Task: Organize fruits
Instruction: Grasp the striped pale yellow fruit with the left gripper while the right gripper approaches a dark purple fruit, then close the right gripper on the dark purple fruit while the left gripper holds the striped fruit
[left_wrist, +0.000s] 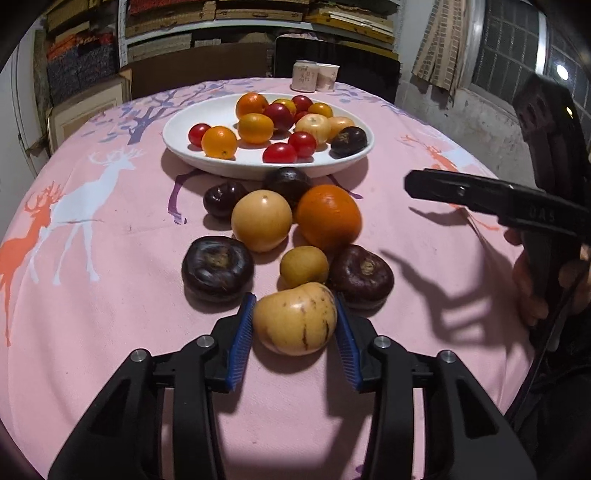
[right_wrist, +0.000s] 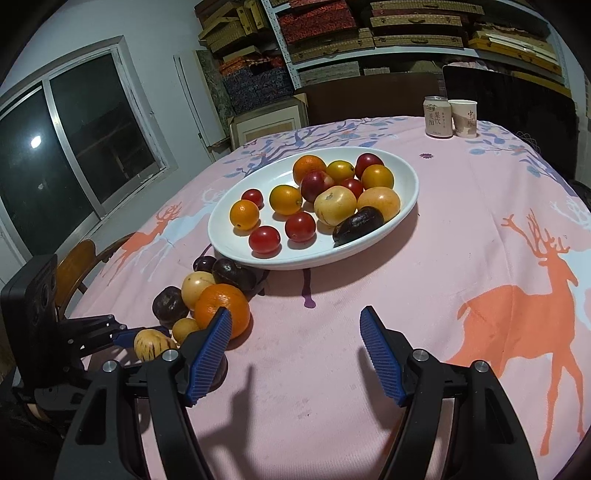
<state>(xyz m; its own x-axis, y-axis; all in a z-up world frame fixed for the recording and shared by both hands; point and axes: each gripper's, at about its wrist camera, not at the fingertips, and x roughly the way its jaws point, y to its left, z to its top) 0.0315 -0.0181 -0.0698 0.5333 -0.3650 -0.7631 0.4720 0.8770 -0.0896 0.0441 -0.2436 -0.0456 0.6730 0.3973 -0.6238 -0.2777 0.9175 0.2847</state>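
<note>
Pink cloth printed with deer covers the counter (left_wrist: 110, 295), and a white oval ceramic plate (left_wrist: 177, 129) sits toward its far side, already loaded with small red tomatoes, oranges, pale yellow round fruits and one dark purple fruit. By that count the sorting looks roughly half done.

Still loose on the cloth, in a cluster just in front of the plate, are a large orange (left_wrist: 328, 216), a pale yellow round fruit (left_wrist: 261, 220), a small yellow-brown fruit (left_wrist: 303, 266), and four dark purple flattened fruits, the nearest pair lying left (left_wrist: 217, 266) and right (left_wrist: 361, 275) of the group.

The left gripper (left_wrist: 294, 326) is clenched on a cream, purple-streaked pepino melon (left_wrist: 294, 319), the closest piece of the cluster; both blue ribbed pads press its sides, and it appears to rest on the cloth, not yet lifted. The right gripper (right_wrist: 295, 354) hangs released over bare cloth beside the cluster, nothing between its pads.

What remains, as I judge it, is carrying the melon to the plate and then the seven others. A drink can (right_wrist: 438, 116) and a paper cup (right_wrist: 465, 118) stand well apart at the far edge.
</note>
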